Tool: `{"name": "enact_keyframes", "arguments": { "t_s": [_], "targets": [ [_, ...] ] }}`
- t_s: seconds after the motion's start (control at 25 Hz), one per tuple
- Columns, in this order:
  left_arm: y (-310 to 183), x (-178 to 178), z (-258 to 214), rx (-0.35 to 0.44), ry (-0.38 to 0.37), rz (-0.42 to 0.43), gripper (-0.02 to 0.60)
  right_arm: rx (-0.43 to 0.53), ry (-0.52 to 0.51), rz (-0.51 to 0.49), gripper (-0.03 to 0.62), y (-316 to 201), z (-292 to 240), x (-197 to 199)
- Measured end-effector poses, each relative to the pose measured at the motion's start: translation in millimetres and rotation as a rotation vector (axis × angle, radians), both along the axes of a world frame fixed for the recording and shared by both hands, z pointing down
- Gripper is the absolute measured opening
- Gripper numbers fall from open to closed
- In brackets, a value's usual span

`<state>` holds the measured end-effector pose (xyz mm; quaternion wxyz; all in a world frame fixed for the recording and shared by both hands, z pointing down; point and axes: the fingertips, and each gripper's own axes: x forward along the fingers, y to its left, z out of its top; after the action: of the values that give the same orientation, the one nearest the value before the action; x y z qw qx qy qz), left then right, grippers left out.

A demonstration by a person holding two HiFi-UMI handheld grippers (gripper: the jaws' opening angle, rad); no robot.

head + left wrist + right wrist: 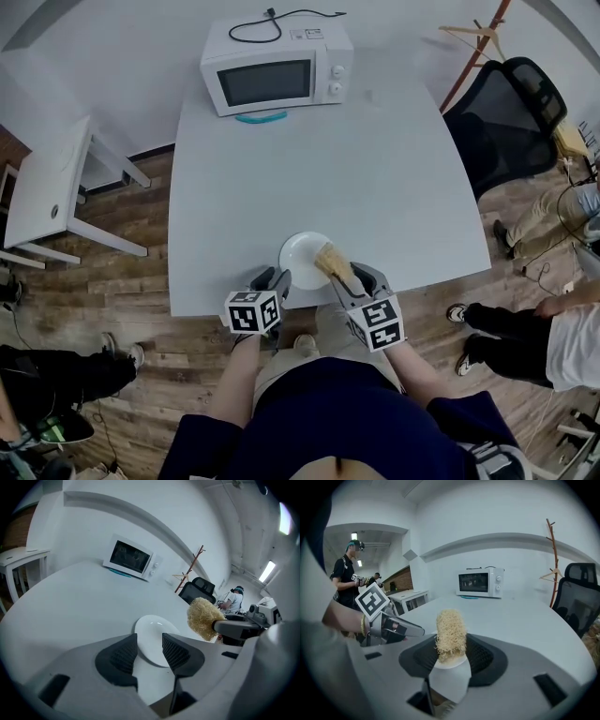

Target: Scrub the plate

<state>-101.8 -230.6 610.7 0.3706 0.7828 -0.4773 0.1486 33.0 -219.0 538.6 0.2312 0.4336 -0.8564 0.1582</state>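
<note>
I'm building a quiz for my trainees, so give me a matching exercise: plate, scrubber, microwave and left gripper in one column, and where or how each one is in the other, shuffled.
1. plate
2. scrubber
3. microwave
4. left gripper

A. at the far end of the table
B. jaws apart, gripping nothing
C. clamped in the right gripper
D. at the near edge of the table

Pairs: 1-D, 2-C, 3-A, 4-B

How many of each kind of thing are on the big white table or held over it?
Microwave: 1
Plate: 1
Scrubber: 1
Teal thing: 1
Total: 4
</note>
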Motion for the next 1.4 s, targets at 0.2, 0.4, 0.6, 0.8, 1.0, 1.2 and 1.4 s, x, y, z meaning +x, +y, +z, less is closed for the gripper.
{"name": "enact_keyframes", "arguments": {
  "t_s": [0.2, 0.4, 0.6, 0.8, 1.0, 1.2, 1.4],
  "targets": [
    [-12.4, 2.4, 18.5, -0.069, -0.005, -0.006, 0.161, -0.032, 0.02, -0.031, 0.173, -18.0, 14.7, -2.6],
    [-22.2, 0.2, 30.9, -0.127, -0.029, -0.008, 0.155, -0.049, 0.041, -0.047, 0.173, -34.1, 26.7, -5.2],
    [-25.7, 0.5, 36.9, -0.16, -0.072, 0.004, 0.091, -0.058, 0.059, -0.063, 0.173, -44.5, 36.2, -5.2],
    [-26.7, 1.9, 37.9, -0.172, -0.058, 0.007, 0.084, -0.062, 0.085, -0.082, 0.172, -54.1, 46.4, -8.2],
    [-25.9, 0.8, 37.2, -0.162, -0.061, 0.007, 0.077, -0.07, 0.117, -0.109, 0.173, -54.6, 55.6, -13.5],
    [-25.5, 0.4, 37.3, -0.155, -0.063, 0.007, 0.075, -0.074, 0.143, -0.119, 0.172, -56.1, 64.7, -16.1],
    [-25.8, 0.1, 37.3, -0.15, -0.065, 0.011, 0.074, -0.057, 0.184, -0.156, 0.172, -62.9, 65.3, -26.6]
  ]
}}
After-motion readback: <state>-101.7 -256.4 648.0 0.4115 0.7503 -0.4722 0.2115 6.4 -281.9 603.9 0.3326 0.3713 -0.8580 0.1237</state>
